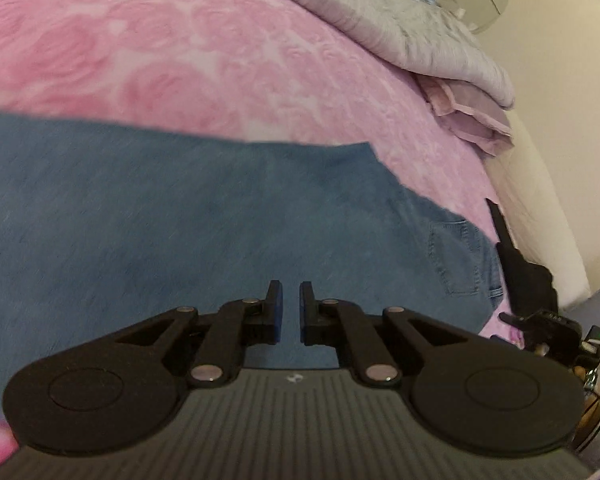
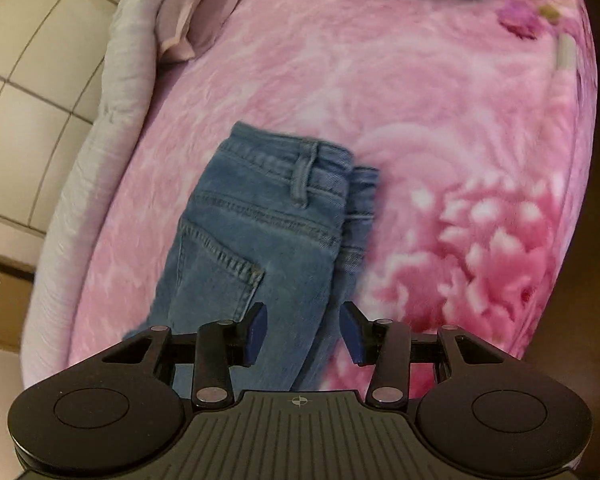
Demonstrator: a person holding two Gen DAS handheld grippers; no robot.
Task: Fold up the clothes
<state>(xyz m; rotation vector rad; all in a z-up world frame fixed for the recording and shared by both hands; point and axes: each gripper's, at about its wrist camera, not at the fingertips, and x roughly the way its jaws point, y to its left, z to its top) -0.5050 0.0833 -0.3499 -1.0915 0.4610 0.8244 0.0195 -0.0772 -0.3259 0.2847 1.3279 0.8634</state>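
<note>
A pair of blue jeans (image 1: 180,220) lies flat on the pink flowered bed cover (image 1: 180,40). In the left wrist view the denim fills the lower half, with a back pocket (image 1: 456,256) at the right. My left gripper (image 1: 291,300) hovers over the denim, its pads nearly together with nothing between them. In the right wrist view the jeans (image 2: 260,220) show their waistband, a belt loop (image 2: 304,176) and a back pocket, folded lengthwise. My right gripper (image 2: 304,320) stands open above the folded edge, and its pads do not press on the cloth.
A grey quilt (image 1: 420,20) and a folded lilac cloth (image 1: 472,116) lie along the bed's edge by the cream wall. In the right wrist view the quilt (image 2: 112,100) borders a tiled floor (image 2: 28,80). Pink bed cover (image 2: 420,100) spreads to the right of the jeans.
</note>
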